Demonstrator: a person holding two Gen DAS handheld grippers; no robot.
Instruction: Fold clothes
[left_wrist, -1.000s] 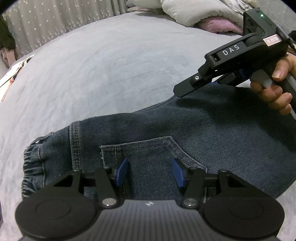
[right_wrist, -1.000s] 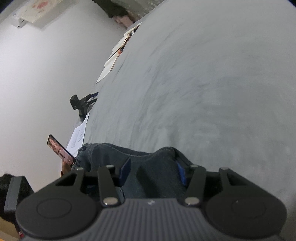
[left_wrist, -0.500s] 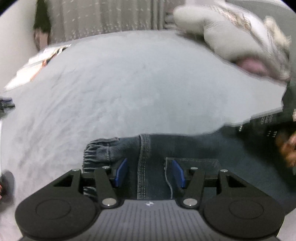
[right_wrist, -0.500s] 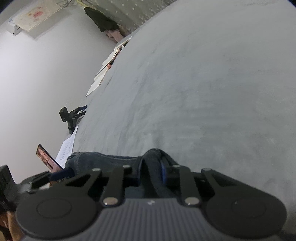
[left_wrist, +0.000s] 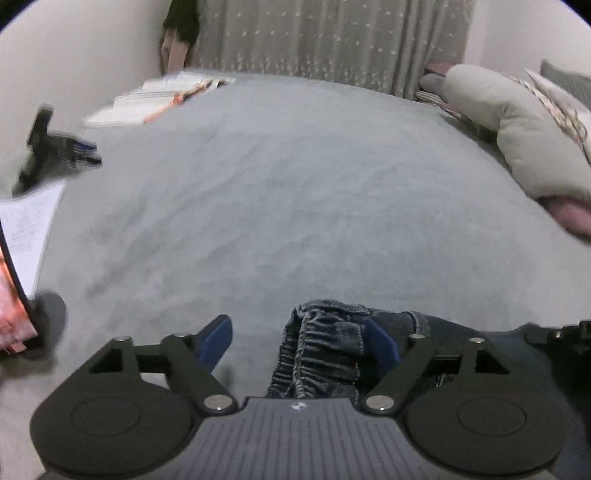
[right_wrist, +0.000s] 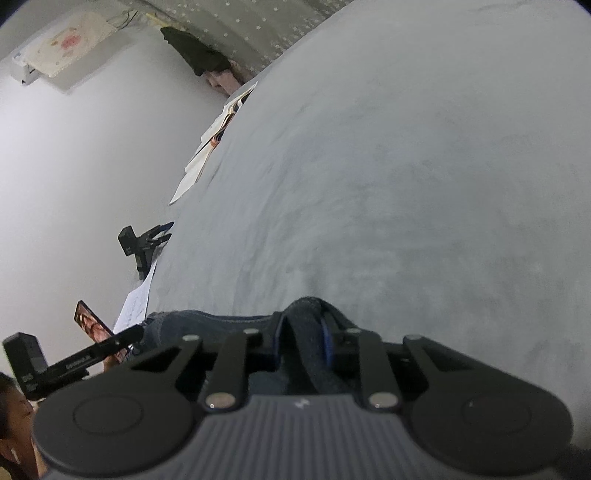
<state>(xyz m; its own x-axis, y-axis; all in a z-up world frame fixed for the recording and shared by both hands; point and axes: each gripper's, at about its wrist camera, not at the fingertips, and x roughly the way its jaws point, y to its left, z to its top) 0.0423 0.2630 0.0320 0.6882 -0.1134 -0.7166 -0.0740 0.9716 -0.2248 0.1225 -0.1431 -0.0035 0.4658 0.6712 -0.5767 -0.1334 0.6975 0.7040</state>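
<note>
The right gripper (right_wrist: 303, 341) pinches a fold of the jeans (right_wrist: 207, 325). The left gripper (left_wrist: 295, 343), jaws spread, straddles the elastic waistband (left_wrist: 321, 354); closing off-centre could miss it.

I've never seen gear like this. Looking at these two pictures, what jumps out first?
The dark blue jeans bunched at the near edge of a wide grey bed. The right gripper is pinched shut on a fold of the denim, while the left gripper stands open, with the elastic waistband lying against its right finger. Farther off, pale cushions sit at the bed's right and open books at its far left corner.
</note>
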